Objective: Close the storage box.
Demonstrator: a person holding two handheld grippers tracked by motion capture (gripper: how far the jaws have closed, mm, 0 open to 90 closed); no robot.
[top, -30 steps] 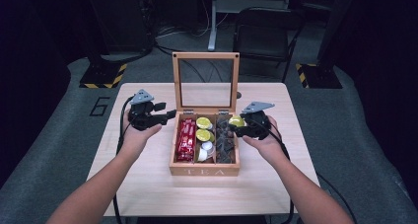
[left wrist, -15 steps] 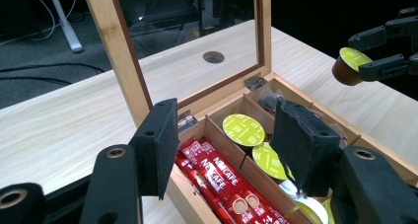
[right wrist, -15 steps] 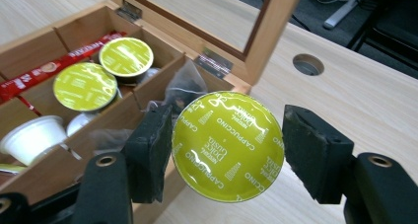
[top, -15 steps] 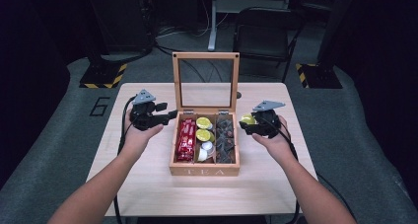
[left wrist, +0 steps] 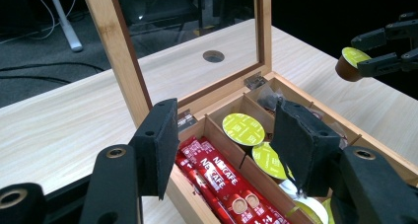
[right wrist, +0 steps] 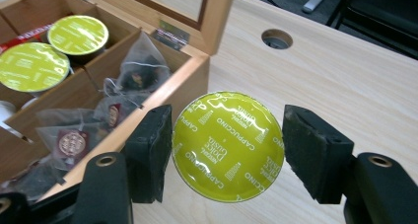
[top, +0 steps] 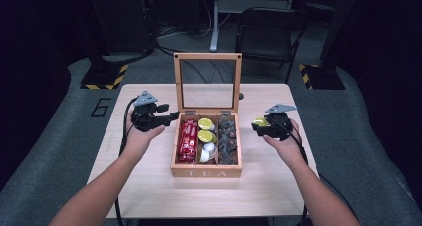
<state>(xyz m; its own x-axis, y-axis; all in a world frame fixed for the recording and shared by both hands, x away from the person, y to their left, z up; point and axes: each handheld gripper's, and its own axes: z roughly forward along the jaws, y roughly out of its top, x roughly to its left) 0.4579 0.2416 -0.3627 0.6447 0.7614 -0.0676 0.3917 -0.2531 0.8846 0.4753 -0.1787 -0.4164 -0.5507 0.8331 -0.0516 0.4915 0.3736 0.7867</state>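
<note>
The green capsule (right wrist: 227,146) has been carried away from the tea box (top: 206,172) and is being held clamped in the right gripper (top: 263,126) fingers over the tabletop (top: 149,186); beyond the box, the left gripper (top: 171,117) fingers are being kept apart, empty.

Bare forearms, black two-jaw grippers

Each gripper, left gripper (top: 166,118) and right gripper (top: 256,128), carries a grey three-cornered plate on top, a trailing black cable, matte black jaws with rough pads and round metal eyelets.
</note>
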